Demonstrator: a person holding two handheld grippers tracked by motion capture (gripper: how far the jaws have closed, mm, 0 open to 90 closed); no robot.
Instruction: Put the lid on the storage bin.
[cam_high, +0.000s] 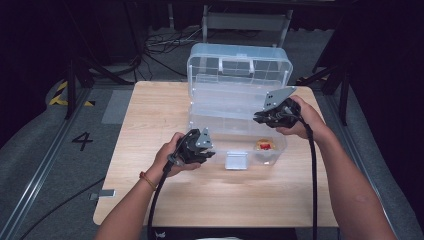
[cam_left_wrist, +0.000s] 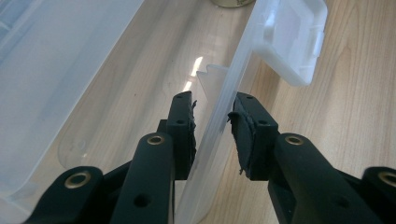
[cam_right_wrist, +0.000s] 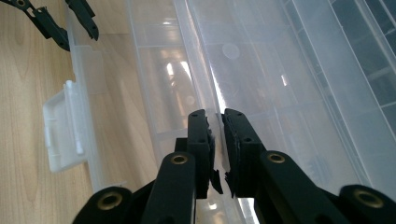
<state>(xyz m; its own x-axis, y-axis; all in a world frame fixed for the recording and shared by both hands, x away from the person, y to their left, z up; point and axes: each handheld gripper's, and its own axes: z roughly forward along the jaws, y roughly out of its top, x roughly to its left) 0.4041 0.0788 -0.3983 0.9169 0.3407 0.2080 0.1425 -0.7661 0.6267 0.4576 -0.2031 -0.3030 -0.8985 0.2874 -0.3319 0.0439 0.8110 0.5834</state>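
A clear plastic toolbox (cam_high: 222, 131) stands open on the wooden table (cam_high: 150, 115), its lid (cam_high: 239, 62) tipped back. My left gripper (cam_high: 207, 145) (cam_left_wrist: 212, 107) straddles the box's front wall (cam_left_wrist: 219, 107); a thin gap shows beside one pad, so it is open. Farther right, my right gripper (cam_high: 257, 119) (cam_right_wrist: 215, 119) is shut on the thin rim of the clear inner tray (cam_right_wrist: 205, 70). A small red and yellow thing (cam_high: 264, 145) lies in the box's bottom right corner. The left gripper (cam_right_wrist: 70, 18) also shows far off in the right gripper view.
The white latch flap (cam_high: 236, 161) (cam_left_wrist: 289, 42) (cam_right_wrist: 63, 135) hangs off the front wall onto the table. Bare wood lies in front of the box and to its left. Black stands, cables and a grey floor surround the table.
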